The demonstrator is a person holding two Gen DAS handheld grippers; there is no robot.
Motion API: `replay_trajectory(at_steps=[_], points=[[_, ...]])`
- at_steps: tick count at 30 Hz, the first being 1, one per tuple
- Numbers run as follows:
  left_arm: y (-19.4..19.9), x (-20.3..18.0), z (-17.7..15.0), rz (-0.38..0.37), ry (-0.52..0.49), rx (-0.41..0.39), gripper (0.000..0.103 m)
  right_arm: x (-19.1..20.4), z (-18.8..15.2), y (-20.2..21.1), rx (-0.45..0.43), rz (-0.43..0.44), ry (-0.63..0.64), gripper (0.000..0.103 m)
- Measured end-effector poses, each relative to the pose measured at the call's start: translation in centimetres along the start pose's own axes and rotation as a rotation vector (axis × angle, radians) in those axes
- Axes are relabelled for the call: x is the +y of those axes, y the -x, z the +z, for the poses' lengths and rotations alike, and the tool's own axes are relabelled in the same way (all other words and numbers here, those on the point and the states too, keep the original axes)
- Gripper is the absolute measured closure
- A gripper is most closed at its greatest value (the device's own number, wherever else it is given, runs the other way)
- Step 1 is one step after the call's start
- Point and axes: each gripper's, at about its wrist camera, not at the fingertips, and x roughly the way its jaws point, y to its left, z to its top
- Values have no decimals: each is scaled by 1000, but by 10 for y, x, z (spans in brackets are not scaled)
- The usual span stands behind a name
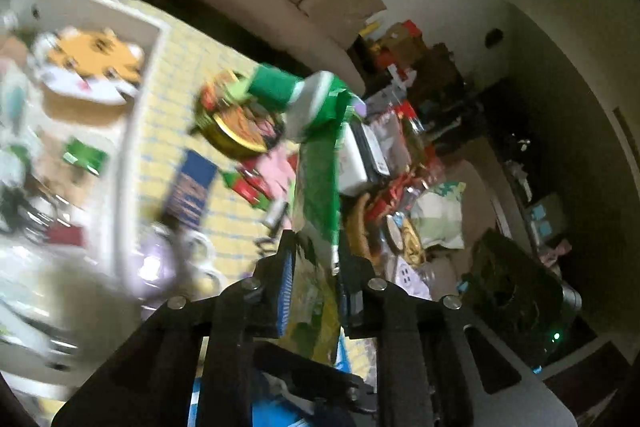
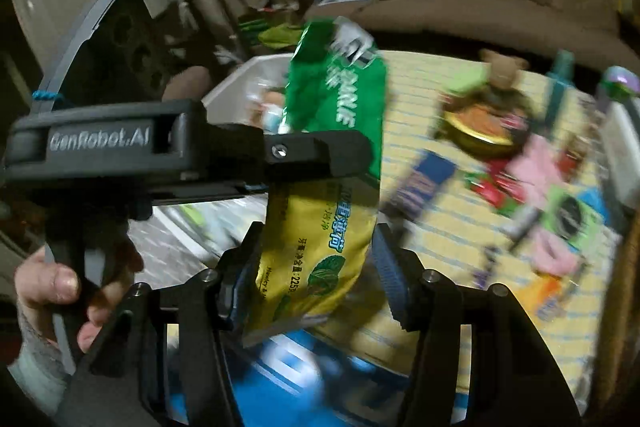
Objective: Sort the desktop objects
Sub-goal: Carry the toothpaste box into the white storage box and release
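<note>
From the white bin (image 1: pixel 140 95) at the left, across the yellow-checked tabletop (image 1: pixel 176 67), the left gripper (image 1: pixel 316 267) has its jaws clamped on the green toothpaste tube (image 2: pixel 332 115), held in the air, while the right gripper (image 2: pixel 316 259) has its jaws apart around the tube's yellow end.

A: Your left gripper (image 2: pixel 320 155) — matte black plastic, "GenRobot.AI" in grey on the body, one hex screw just right of that lettering, blue cord tied above it.

B: And my hand (image 2: pixel 60 287)?

A: Below the lettering: bare skin, pale thumbnail, grey knit sleeve w/ lighter cuff.

B: Right gripper (image 2: pixel 316 267)?

A: Black linkage arms, silver rivets at the joints, blue ribbed pads (image 2: pixel 390 267) inside. Same rivets and blue pad in your left wrist view.
</note>
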Motion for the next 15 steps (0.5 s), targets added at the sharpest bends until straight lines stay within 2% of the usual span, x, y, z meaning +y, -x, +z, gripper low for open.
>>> replay_trajectory(at_steps=[4,8,15], points=[[44,27,40,74,-17,4,85,36,41,-39,24,87,-10,54],[69,66,68,120,-4,12,85,59,72,-79,54,120,-20,55],[81,135,101,224,44,42,85,89,107,-173,137,139,-41,55]])
